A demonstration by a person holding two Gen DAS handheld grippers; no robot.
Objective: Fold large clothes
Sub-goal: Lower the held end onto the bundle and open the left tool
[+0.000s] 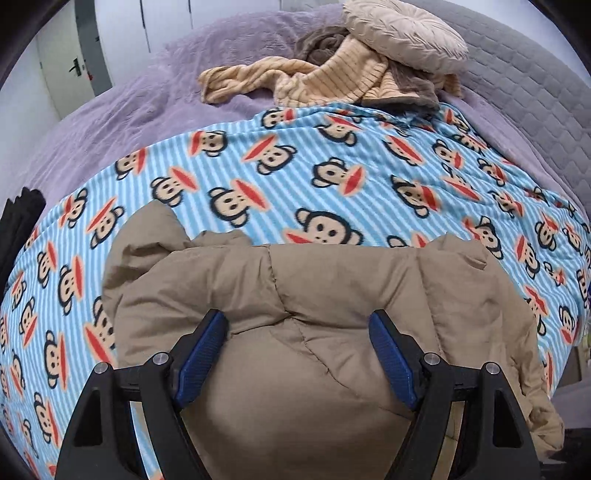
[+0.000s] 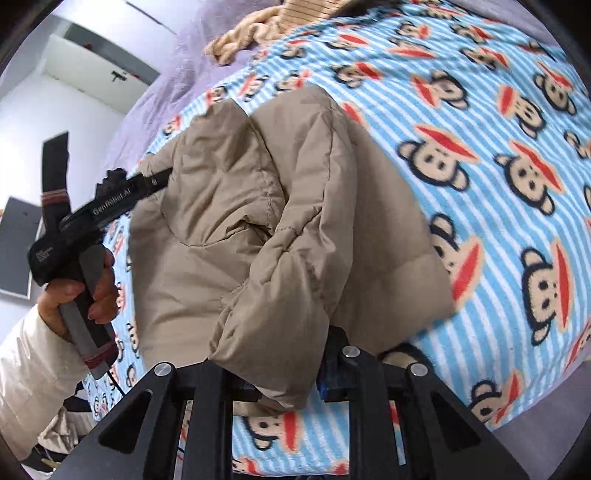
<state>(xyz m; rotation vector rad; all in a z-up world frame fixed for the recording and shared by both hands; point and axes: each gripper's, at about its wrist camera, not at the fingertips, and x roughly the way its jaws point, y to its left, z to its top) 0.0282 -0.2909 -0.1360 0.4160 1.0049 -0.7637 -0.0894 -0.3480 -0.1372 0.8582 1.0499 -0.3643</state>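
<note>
A: Left gripper (image 1: 297,334) was seen with its jaws spread wide, blue pads (image 1: 201,356) set on either side of a bulge of the jacket (image 1: 295,295); no fabric was pinched between them.

B: And the right gripper (image 2: 288,387)?

A: It was clamped on a thick fold of the jacket, near the blanket's near edge. Its fingertips were hidden by the cloth.

B: Where was the jacket laid?

A: It was bunched on the blanket (image 1: 332,155), toward the near side. One edge was lifted by the right gripper; the far edge was rumpled into peaks.

B: What room was left?

A: Bare blanket was shown beyond the jacket and to both sides. Farther back, a sweater (image 1: 295,79) and cushion (image 1: 402,33) were piled on the cover (image 1: 122,107), well apart from the jacket.
</note>
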